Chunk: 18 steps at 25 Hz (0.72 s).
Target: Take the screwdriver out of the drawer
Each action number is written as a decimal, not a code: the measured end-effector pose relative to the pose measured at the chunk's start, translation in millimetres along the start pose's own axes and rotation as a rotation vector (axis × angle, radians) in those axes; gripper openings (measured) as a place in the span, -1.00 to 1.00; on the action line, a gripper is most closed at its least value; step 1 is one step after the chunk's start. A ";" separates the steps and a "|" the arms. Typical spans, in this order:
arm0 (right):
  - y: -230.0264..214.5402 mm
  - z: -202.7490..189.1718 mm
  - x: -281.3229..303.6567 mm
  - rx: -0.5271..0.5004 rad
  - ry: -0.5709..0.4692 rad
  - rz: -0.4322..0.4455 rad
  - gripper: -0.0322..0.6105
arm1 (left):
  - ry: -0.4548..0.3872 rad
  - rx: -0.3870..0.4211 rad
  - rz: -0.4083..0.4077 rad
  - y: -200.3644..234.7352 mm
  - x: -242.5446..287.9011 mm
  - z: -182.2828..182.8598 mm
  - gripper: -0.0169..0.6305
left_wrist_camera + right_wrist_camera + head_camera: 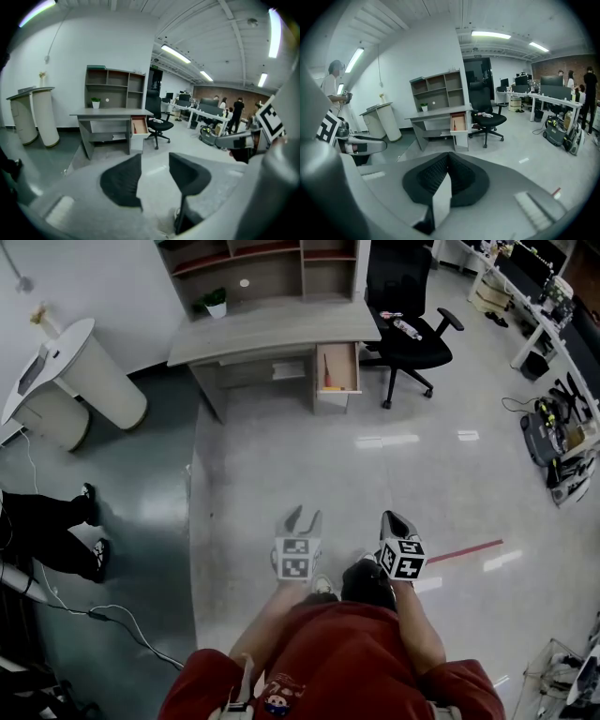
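1. The left hand-held gripper (302, 514) is held out low in front of the person. Its jaws are spread, and only bare floor (281, 465) shows in the gap between them.
2. The right hand-held gripper (394, 517) is just beside it at about the same height. Its jaws are pressed together at the tips with nothing between them.
3. Both hand-held grippers point forward and somewhat downward, toward the desk (272, 331) across the room and well apart from it.
4. The drawer (339, 368) under the right end of the desk is pulled open.
5. The screwdriver (326, 371), with a red-orange handle, lies lengthwise inside the drawer along its left side. Neither hand-held gripper touches it.
6. A black office chair (408, 324) stands just to the right of the drawer, with small items on its seat.
7. A shelf unit (272, 263) rises behind the desk, and a small potted plant (215, 303) sits at the desk's back left.
8. A white rounded stand (75, 381) stands to the left of the desk.
9. A bystander's legs (56, 531) show at the left edge.
10. A red strip of tape (466, 550) lies on the floor to the right of the right hand-held gripper.
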State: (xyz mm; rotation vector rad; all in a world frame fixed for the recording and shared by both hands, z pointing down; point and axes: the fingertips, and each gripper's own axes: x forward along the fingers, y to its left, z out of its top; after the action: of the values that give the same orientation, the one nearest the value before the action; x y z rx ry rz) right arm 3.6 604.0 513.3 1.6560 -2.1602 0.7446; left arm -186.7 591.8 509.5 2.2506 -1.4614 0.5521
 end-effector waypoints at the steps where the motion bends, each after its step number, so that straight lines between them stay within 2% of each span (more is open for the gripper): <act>1: -0.9 0.6 1.7 0.006 -0.004 0.000 -0.89 | 0.001 -0.002 -0.006 -0.2 2.3 1.5 -0.38; 10: -20.1 3.8 36.2 0.051 0.001 0.012 -0.90 | 0.026 0.004 -0.016 4.0 41.9 9.1 -0.38; 18: -53.8 28.6 84.0 0.074 0.017 0.037 -0.90 | 0.040 0.014 -0.007 4.9 99.7 39.7 -0.38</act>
State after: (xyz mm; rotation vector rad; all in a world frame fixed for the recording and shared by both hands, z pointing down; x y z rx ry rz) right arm 33.6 510.5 546.8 1.6433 -2.1820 0.8552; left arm -149.4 492.9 529.1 2.2418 -1.4336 0.6036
